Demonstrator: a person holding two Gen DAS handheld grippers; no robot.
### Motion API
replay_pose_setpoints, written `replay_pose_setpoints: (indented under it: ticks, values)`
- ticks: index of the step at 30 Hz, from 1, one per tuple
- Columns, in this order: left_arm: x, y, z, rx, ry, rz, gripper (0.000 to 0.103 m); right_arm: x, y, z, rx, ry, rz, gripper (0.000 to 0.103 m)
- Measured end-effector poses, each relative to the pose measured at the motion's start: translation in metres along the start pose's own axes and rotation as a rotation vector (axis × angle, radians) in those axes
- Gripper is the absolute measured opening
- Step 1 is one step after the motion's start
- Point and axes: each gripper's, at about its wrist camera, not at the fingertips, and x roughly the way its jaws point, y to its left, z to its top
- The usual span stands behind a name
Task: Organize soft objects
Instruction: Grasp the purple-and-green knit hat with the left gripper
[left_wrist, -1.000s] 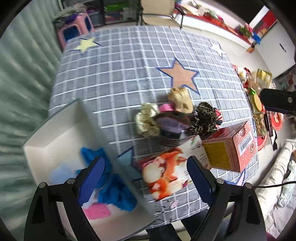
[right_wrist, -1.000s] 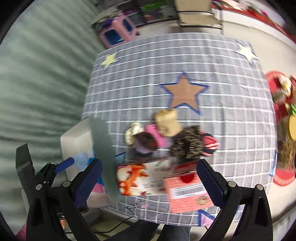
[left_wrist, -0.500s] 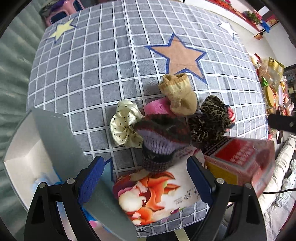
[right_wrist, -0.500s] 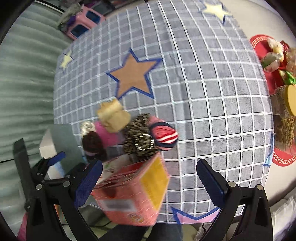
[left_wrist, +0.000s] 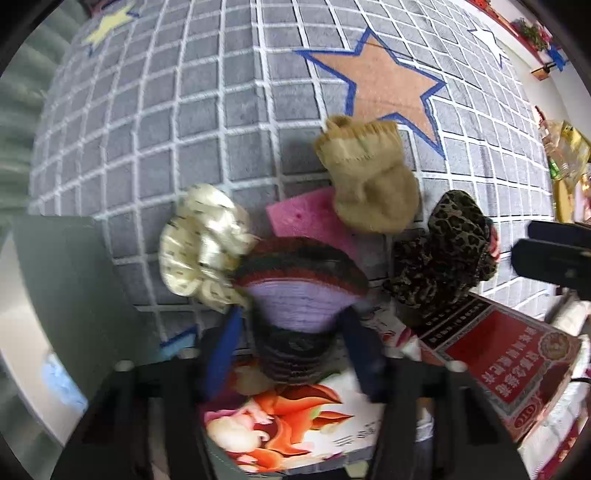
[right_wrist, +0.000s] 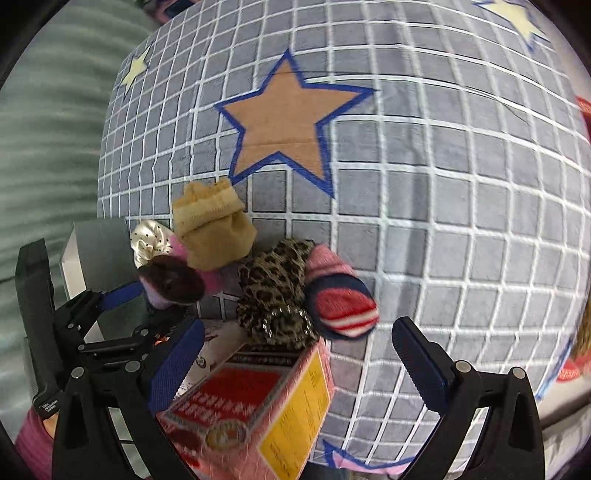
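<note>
On the grey checked cloth (right_wrist: 443, 221) with the tan star (right_wrist: 284, 122), a small heap of soft things lies close to the near edge. The left gripper (left_wrist: 291, 332) has its blue fingers (left_wrist: 221, 347) on both sides of a dark striped sock with a purple band (left_wrist: 295, 291), and they look pressed against it. Just left of that sock sits a cream scrunchie (left_wrist: 203, 243). Behind it lies a pink sponge (left_wrist: 306, 221), with a tan sock (left_wrist: 369, 184) partly on top. A leopard scrunchie (right_wrist: 273, 291) touches a red, pink and navy striped sock (right_wrist: 336, 295). The right gripper (right_wrist: 295, 354) is spread wide, above a red and pink box (right_wrist: 258, 413) beside the picture box (left_wrist: 288, 424). At the far left stands a white bin (left_wrist: 22, 295).
</note>
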Motion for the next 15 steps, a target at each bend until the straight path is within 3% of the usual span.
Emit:
replay_pose_setpoints:
  ticks: [5,10,15]
  values:
    - [-0.005,0.004,-0.007,-0.011,-0.027,-0.018,0.042,0.021,-0.006,0.006,-0.024,0.031,-0.088,0.102]
    - [-0.015,0.020,-0.013,-0.042,-0.026,-0.021,0.042,0.012,-0.049,0.008,0.141,-0.053,-0.148,0.102]
    - [-0.016,0.026,-0.018,-0.043,-0.022,-0.016,0.042,0.036,-0.063,0.004,0.139,0.032,-0.151,0.102]
